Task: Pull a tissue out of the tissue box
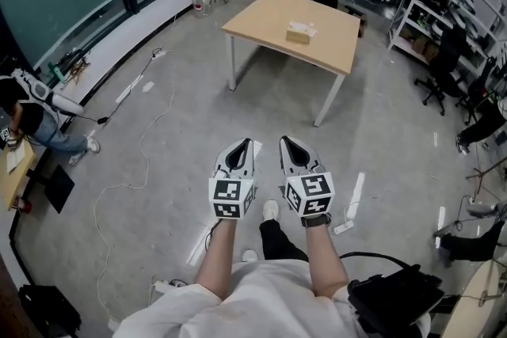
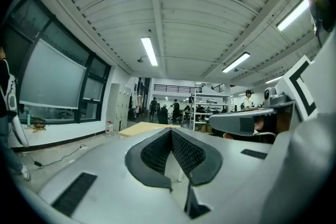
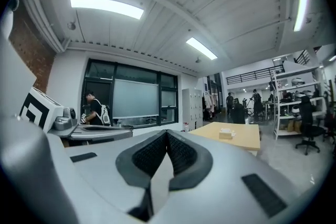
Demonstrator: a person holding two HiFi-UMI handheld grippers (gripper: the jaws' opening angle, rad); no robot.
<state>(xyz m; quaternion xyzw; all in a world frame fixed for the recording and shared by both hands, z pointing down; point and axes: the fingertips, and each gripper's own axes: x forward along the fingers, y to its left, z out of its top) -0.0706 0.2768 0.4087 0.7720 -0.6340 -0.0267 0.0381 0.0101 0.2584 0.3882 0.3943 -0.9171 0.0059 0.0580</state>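
Approach stage: tissue box (image 1: 299,32) on far surface (image 1: 261,12), well apart from L tool (image 1: 248,142) & R tool (image 1: 283,139), both pressed together, empty. Next: get closer, spread one tool at box top.

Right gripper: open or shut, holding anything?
Shut and empty: the right gripper shows its jaws meeting at the tips, nothing between them; the tissue box sits far off on the table.

- Upper centre: tan tissue box (image 1: 298,36), white tissue (image 1: 308,28), pale wood table (image 1: 261,18).
- Lower centre: grey-white left gripper (image 1: 247,142) and right gripper (image 1: 283,140), black-and-white square markers.
- Mottled grey floor (image 1: 158,131).
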